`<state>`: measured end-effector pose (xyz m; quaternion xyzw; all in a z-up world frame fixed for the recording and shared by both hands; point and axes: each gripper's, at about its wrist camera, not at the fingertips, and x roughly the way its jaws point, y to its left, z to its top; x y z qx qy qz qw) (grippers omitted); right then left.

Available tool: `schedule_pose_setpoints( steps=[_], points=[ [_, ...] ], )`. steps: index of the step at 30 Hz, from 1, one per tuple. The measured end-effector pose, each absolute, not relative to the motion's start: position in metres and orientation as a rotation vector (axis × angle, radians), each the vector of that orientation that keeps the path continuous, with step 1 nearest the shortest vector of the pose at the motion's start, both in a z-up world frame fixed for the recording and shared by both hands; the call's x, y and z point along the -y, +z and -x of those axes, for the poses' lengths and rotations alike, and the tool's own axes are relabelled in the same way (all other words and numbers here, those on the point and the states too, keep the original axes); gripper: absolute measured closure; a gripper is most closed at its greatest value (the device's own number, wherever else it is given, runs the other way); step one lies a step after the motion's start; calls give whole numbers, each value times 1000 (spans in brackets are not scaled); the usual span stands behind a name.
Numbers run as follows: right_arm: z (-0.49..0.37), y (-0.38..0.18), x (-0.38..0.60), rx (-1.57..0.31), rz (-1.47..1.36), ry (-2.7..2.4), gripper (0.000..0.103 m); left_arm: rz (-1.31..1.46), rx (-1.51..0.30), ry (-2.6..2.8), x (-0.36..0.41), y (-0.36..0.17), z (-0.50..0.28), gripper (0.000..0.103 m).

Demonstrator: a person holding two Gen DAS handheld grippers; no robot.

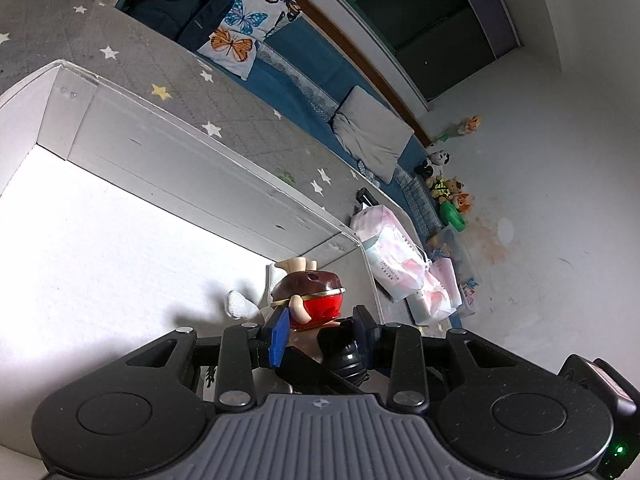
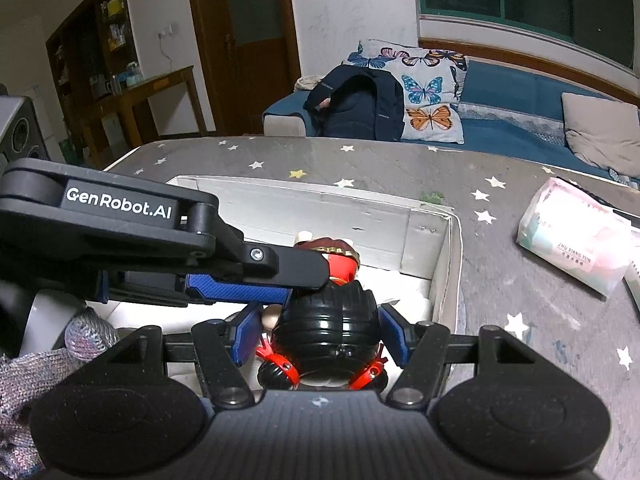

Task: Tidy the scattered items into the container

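- Holding a toy figure [image 2: 329,322] over the white box [image 2: 440,264], both grippers squeeze it.
- Right gripper [image 2: 320,332] pinches its black ribbed part.
- Left gripper [image 1: 322,336] grips beside the red part.
- Box sits on the starry table [image 2: 520,280].

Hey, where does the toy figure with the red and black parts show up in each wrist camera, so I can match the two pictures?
Left wrist: toy figure at lower centre, between the left gripper fingers, over the white box.
Right wrist: toy figure at lower centre, between the right gripper fingers.
Shared landmark: butterfly pillow.
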<state>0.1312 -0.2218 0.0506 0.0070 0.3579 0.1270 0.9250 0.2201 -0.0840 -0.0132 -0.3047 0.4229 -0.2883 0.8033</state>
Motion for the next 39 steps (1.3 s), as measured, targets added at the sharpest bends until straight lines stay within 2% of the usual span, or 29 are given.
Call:
schedule_pose_setpoints(
  steps=[28, 39],
  points=[
    [-122, 53, 225, -727, 36, 253, 41, 592, -904, -630, 85, -10, -210, 66],
    [-118, 55, 223, -735, 81, 262, 41, 478, -894, -610, 65, 3, -191, 66]
  ],
)
